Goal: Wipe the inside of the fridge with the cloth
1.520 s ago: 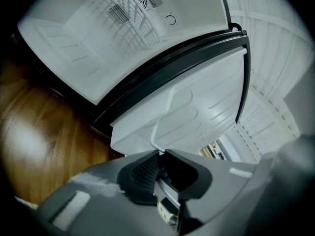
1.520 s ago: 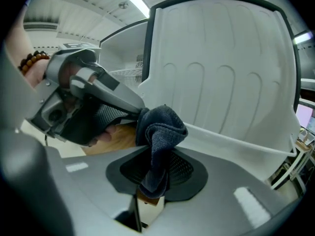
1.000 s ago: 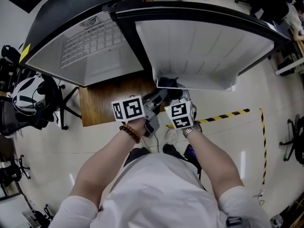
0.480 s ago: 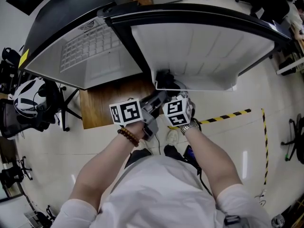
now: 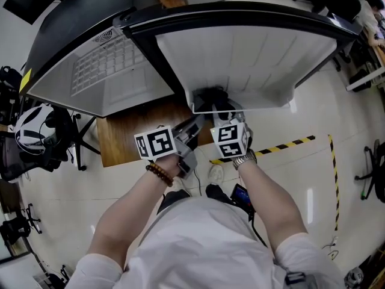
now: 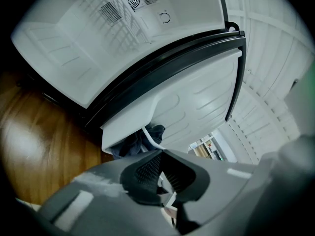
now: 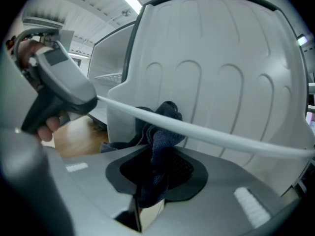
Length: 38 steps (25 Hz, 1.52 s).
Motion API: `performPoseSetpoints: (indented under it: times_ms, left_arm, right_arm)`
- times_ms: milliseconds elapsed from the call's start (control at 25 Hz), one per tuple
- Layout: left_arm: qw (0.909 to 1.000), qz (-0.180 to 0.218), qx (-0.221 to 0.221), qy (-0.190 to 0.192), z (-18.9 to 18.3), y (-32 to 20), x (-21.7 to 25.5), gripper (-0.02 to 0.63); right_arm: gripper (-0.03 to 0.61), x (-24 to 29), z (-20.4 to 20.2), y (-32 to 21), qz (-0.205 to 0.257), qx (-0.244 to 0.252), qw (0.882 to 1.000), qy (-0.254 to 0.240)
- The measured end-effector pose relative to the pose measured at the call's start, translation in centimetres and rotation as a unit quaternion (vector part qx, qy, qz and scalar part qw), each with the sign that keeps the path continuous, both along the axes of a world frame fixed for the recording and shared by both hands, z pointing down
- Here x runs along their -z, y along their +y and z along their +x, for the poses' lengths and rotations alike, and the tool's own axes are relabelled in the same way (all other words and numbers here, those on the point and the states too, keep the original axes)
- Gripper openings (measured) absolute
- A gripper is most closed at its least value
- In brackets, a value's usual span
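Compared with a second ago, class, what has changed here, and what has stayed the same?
The right claw, shut on the cloth, has pushed forward towards the door shelf. The left claw has just closed, with nothing between its jaws, but has not shifted. The fridge door is open as before.

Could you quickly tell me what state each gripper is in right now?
Left gripper: just closed, nothing visibly held.
Right gripper: closed on the dark blue cloth.

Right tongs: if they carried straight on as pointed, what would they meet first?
Probably the white rail, which crosses just ahead of the right tongs and their gripped cloth. The fridge door's inner wall lies behind; depth unclear.
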<state>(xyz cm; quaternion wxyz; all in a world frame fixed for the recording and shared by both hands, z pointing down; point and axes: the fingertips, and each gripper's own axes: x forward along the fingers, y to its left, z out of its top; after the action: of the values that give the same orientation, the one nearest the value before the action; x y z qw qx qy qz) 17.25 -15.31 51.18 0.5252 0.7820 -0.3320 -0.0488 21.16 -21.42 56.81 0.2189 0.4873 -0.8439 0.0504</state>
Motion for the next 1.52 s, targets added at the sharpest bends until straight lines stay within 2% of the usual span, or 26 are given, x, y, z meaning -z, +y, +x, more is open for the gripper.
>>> performPoseSetpoints:
  times_ms: [120, 480, 680, 800, 920, 1400, 1520]
  left_arm:
    - [0.9999, -0.002, 0.002, 0.013, 0.2, 0.0, 0.0, 0.003]
    - [0.9998, -0.003, 0.007, 0.016, 0.2, -0.1, -0.2, 0.002]
    - [0.9998, -0.003, 0.011, 0.017, 0.2, -0.1, -0.2, 0.002]
    - [0.9999, 0.000, 0.014, 0.004, 0.0, -0.2, -0.2, 0.003]
    - [0.9997, -0.002, 0.016, 0.018, 0.2, -0.1, -0.1, 0.002]
    - [0.9992, -0.010, 0.026, 0.028, 0.2, -0.2, -0.3, 0.002]
    - [0.9996, -0.005, 0.025, 0.010, -0.1, -0.3, -0.3, 0.003]
  right_arm:
    - [0.084, 0.0, 2.0, -0.4, -0.001, -0.018, 1.000, 0.004]
    - [0.084, -0.2, 8.4, -0.9, -0.004, -0.072, 0.997, 0.018]
    - [0.084, -0.2, 13.0, -1.2, -0.006, -0.116, 0.993, 0.025]
    - [0.084, -0.2, 15.3, -1.4, -0.007, -0.140, 0.990, 0.029]
    - [0.084, -0.2, 17.1, -1.4, -0.008, -0.163, 0.986, 0.034]
    - [0.084, 0.1, 21.0, -0.8, -0.010, -0.218, 0.975, 0.036]
    - [0.084, 0.3, 21.2, -0.7, -0.009, -0.221, 0.975, 0.034]
